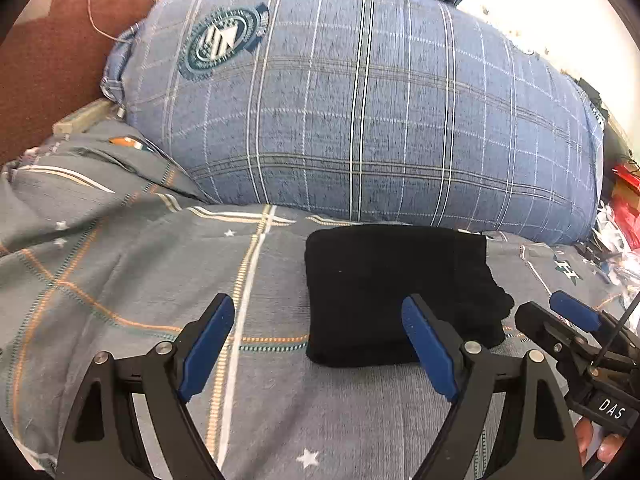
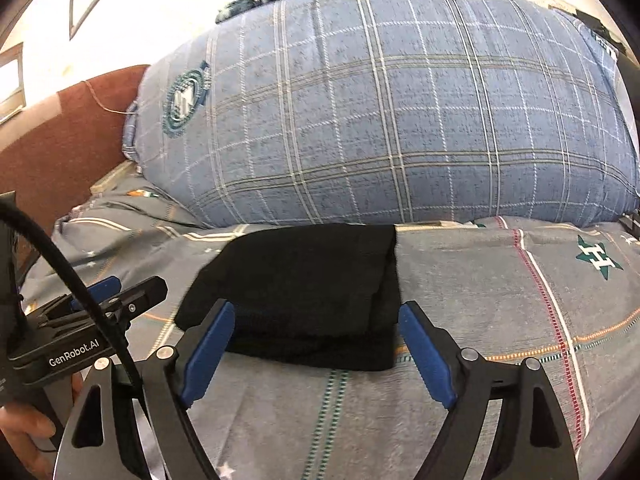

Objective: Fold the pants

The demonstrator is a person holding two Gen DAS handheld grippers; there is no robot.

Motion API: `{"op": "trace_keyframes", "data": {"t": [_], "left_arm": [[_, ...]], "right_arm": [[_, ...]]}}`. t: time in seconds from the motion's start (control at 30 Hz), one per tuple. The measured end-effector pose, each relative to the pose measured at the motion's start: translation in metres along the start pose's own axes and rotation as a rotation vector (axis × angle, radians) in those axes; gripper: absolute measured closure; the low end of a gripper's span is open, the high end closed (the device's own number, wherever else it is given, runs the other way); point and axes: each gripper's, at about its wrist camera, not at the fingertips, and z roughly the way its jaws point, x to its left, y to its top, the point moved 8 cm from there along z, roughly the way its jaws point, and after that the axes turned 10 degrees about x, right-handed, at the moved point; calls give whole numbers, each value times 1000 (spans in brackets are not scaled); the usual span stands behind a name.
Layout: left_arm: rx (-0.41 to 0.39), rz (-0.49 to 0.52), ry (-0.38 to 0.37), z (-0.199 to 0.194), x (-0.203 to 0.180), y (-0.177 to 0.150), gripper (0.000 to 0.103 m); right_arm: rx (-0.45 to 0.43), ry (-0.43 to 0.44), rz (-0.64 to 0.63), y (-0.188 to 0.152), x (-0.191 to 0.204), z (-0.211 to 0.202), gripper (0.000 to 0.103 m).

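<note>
Bed [image 1: 120, 280]: grey sheet with orange and white check lines and small stars; it carries everything before you.

Pillow [image 1: 360, 120]: large, blue plaid, with a round teal badge; it lies across the far side, just behind the pants.

Headboard [image 1: 48, 72]: rust-red, at the far left, beside the pillow.

Pants [image 1: 392, 292]: black, folded into a compact rectangle, flat on the sheet near the pillow's front edge.

Your left gripper [image 1: 318, 350]: jaws spread wide, nothing between them; the right finger overlaps the pants' near edge in view.

Your right gripper [image 2: 316, 346]: jaws spread wide, framing the pants' near edge, pads not pressing on it.

Clutter [image 1: 624, 208]: red and mixed items at the bed's far right, too small to tell.
</note>
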Motion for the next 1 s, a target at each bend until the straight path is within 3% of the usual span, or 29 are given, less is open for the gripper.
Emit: {"op": "trace_keyframes", "data": {"t": [0.17,0.47,1.0], "left_arm": [[-51,27,56,-25,1,-3,16],[-97,58,74,-51,-7,-11,15],[-91,76,89,-57,-20,-19,15]], "right_arm": [[-31,13,-36,-3,11,-15,11],[-43,2,-43,-11,13,-30,10],[-19,6,-33,-22,12,-33,10]]}}
